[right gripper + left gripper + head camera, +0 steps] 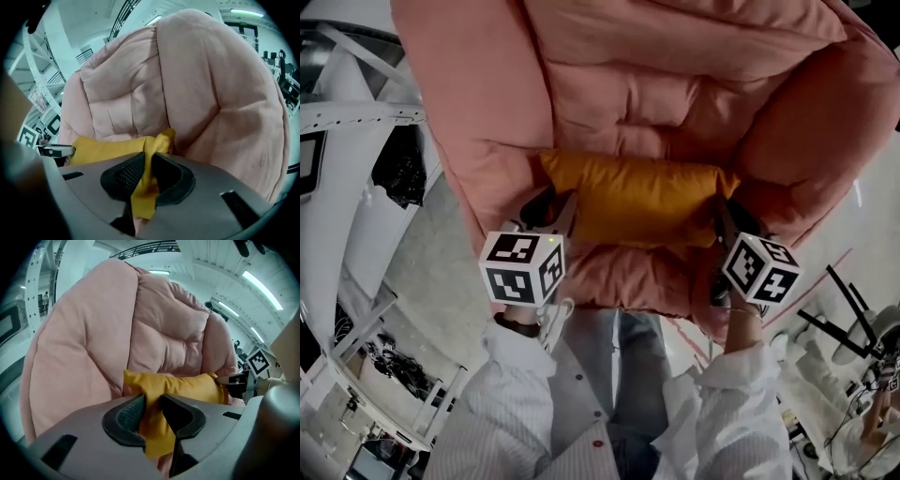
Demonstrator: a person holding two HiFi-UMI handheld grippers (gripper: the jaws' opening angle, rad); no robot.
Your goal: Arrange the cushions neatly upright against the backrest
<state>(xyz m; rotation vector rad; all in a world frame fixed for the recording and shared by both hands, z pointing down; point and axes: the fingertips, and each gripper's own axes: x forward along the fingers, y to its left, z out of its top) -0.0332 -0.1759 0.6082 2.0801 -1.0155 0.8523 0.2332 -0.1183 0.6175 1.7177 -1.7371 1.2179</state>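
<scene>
Two grippers share one yellow cushion [633, 202], which stretches sideways across the middle of the head view, low in the hollow of the pink padded chair [478, 122] and just in front of its backrest [675, 84]. Whether its lower edge rests on the seat I cannot tell.

The left gripper [153, 403] has its jaws drawn in to a narrow gap on a fold of fabric at the cushion's left corner; the cloth is pinched between the pads and hangs below them. The right gripper [149, 164] pinches the opposite corner the same way, its jaws closer together on a thinner twist of cloth. Neither has the stuffed body, only the cover.

That is where the risk lies, as I judge it. A corner pinch on slack fabric can slide out if either hand pulls outward or lifts faster than the other, and the cushion would then swing from one corner and drop flat. The right hold looks thinner, so it seems likelier to slip first. Uneven height between the hands would leave the cushion tilted rather than upright. The padding is soft and curves in at both sides, so a cushion released before its lower edge is seated could slump forward, toward the bottom of the frame.
</scene>
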